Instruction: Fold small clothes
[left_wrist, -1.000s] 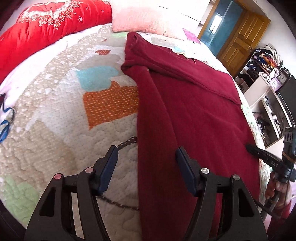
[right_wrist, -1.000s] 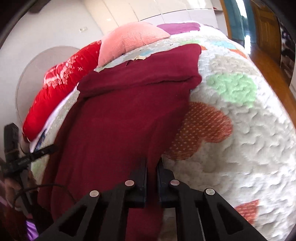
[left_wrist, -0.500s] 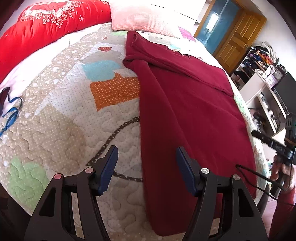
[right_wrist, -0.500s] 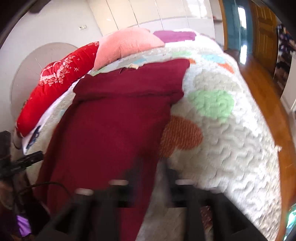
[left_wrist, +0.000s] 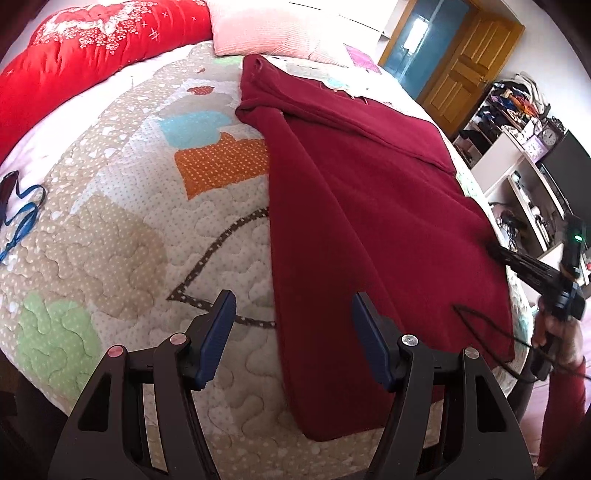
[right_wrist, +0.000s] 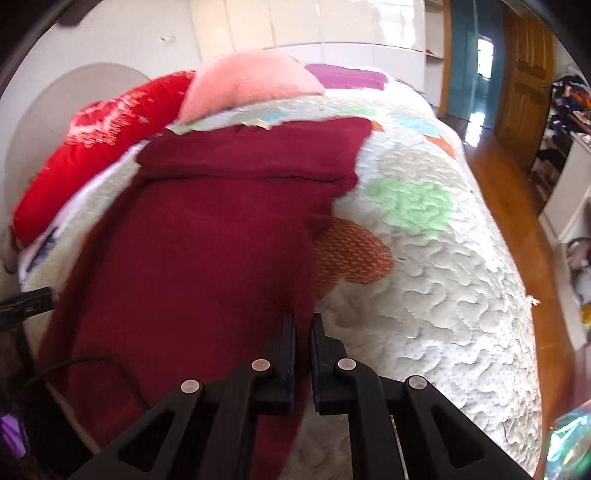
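over the maroon garment (left_wrist: 369, 206), left gripper (left_wrist: 291, 332) (jaws apart)

My left tongs (left_wrist: 291, 332) are black angular frames with blue ribbed pads and pinkish and silver screws. My right tongs (right_wrist: 303, 332) are black, silver-screwed, trailing a thin black cable. A dark red sleeve (left_wrist: 565, 402) shows.

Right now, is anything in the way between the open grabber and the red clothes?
No, nothing visible. The left gripper hangs open over the near edge of the dark red garment lying on the quilt. Only air shows between its fingers and the cloth.
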